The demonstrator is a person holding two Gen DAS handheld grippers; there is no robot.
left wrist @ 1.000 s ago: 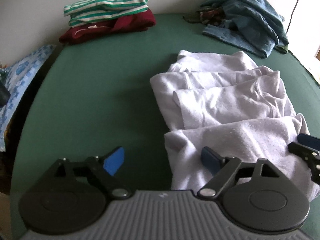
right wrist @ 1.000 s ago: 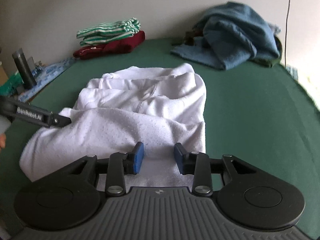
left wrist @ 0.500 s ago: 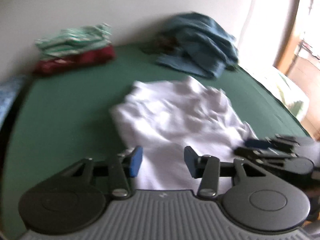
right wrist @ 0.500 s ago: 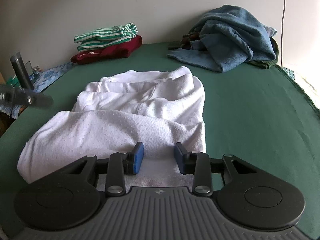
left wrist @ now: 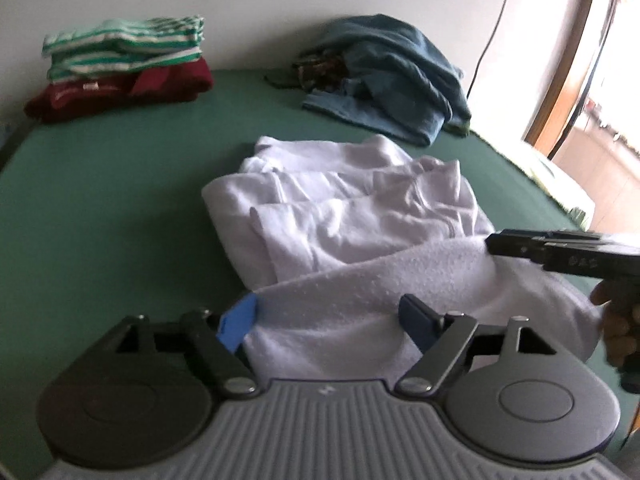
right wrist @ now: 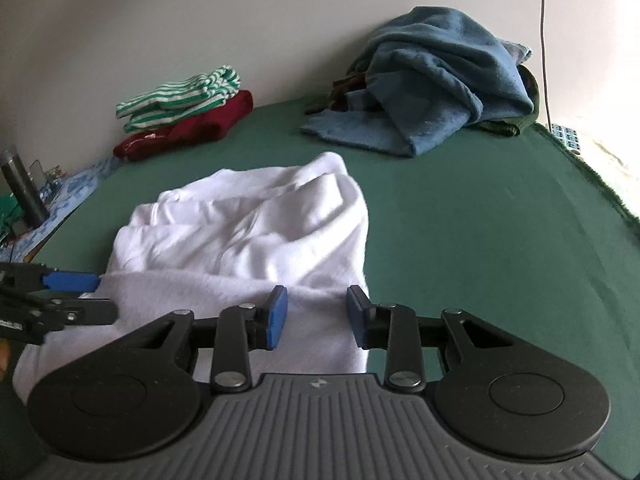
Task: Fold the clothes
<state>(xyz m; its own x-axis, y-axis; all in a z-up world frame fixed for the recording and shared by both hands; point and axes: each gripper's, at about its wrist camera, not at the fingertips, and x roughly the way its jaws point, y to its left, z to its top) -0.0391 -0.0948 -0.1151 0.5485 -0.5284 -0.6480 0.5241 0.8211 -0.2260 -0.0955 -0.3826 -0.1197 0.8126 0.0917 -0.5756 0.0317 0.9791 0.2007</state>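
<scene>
Right wrist: no legible writing on white garment (right wrist: 248, 240).

The green-covered bed (right wrist: 460, 216) carries a white garment (right wrist: 248, 224), a blue heap (right wrist: 432, 80) — a folded stack (right wrist: 184, 120).

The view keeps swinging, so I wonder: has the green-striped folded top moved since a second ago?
No. The striped top still lies on the red garment by the wall, left of the blue heap.
</scene>
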